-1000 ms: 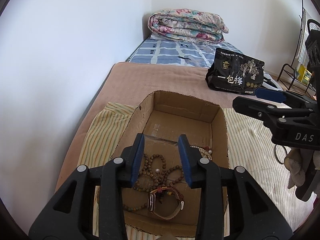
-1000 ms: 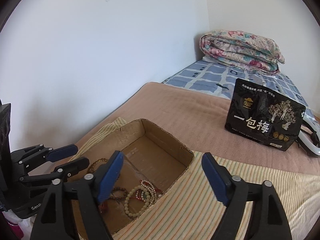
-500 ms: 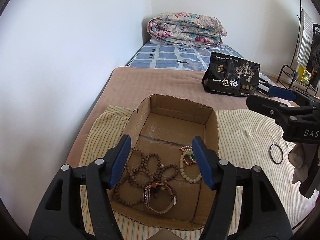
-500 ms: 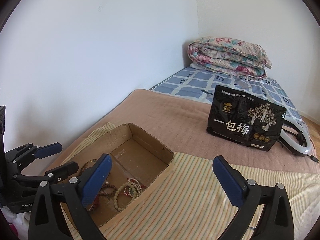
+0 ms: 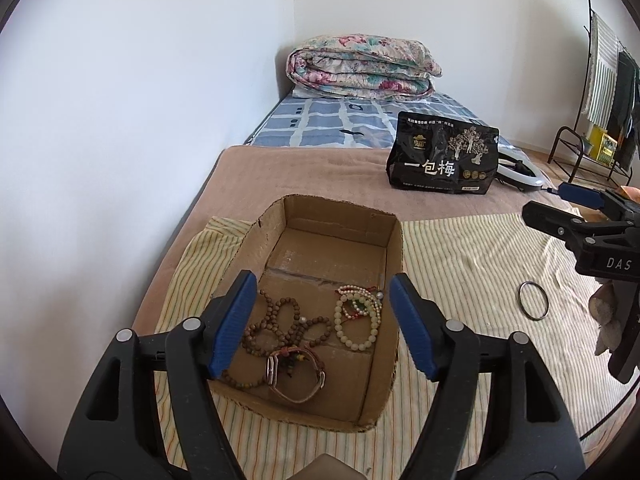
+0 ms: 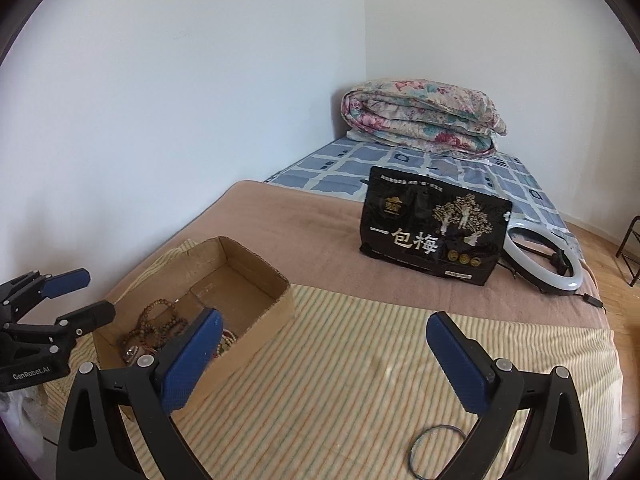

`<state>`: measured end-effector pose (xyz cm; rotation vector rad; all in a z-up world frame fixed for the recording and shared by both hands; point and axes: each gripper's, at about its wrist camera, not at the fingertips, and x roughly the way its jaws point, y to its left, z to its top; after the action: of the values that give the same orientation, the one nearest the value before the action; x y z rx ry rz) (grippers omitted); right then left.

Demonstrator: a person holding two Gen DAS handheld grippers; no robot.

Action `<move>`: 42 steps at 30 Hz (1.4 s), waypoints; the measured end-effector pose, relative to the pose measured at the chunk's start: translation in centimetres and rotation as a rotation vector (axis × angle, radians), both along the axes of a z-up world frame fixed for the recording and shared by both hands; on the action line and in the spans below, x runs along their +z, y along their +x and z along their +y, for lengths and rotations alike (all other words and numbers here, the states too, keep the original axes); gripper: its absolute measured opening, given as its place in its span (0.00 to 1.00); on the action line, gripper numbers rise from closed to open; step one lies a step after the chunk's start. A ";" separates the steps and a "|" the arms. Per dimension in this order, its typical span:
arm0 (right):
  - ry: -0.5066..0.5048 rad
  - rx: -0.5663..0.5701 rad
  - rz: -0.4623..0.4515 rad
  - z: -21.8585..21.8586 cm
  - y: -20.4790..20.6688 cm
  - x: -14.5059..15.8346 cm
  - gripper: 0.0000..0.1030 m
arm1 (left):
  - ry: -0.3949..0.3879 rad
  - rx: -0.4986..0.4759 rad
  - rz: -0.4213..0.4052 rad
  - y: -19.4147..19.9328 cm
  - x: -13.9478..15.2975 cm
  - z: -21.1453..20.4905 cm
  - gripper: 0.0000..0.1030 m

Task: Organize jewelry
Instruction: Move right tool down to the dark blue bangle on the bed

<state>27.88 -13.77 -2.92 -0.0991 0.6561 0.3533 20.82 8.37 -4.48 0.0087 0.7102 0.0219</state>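
jewelry: brown bead strands (image 5: 280,326), a pale bead bracelet (image 5: 358,326) and a strapped watch (image 5: 296,376) are lying inside the cardboard box (image 5: 394,236), which is sitting on the striped cloth (image 6: 340,380).
dark ring (image 6: 438,450): is lying on the cloth outside the box, at 3 o'clock of it in the left view.
left gripper (image 5: 324,324): is hovering over the box, jaws spread wide, gripping nothing.
right gripper (image 6: 320,360): is hanging above the cloth, jaws wide apart, holding nothing; ring at its 5 o'clock.
black bag (image 6: 434,226): is standing at 12 o'clock.

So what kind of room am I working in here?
Most likely a bedroom: the cardboard box sits on a bed, with a folded floral quilt at the far end and a clothes rack by the wall.
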 end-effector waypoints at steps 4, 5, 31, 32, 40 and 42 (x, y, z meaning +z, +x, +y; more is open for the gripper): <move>-0.029 -0.040 -0.007 -2.7 -1.3 -0.3 1.00 | 0.029 -0.003 0.012 -1.4 -0.2 -1.0 0.71; -0.033 -0.048 -0.007 -3.3 -1.6 -0.5 1.00 | 0.025 -0.008 0.015 -1.7 -0.3 -1.2 0.71; -0.071 -0.120 0.200 -13.0 -4.2 -11.5 1.00 | -0.033 -0.022 0.108 -9.0 -5.1 -5.2 0.71; -0.080 -0.112 0.209 -12.8 -3.9 -11.9 1.00 | -0.033 -0.021 0.113 -9.3 -5.3 -5.2 0.71; -0.092 -0.122 0.274 -12.4 -1.6 -14.5 1.00 | -0.020 -0.015 0.128 -10.5 -6.2 -5.3 0.71; -0.101 -0.122 0.278 -12.1 -1.3 -14.8 1.00 | -0.026 -0.013 0.133 -10.6 -6.3 -5.2 0.71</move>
<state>26.62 -25.84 -17.77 -0.1065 0.9512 0.2169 10.20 3.20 -10.82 -0.0108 0.8437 -0.0004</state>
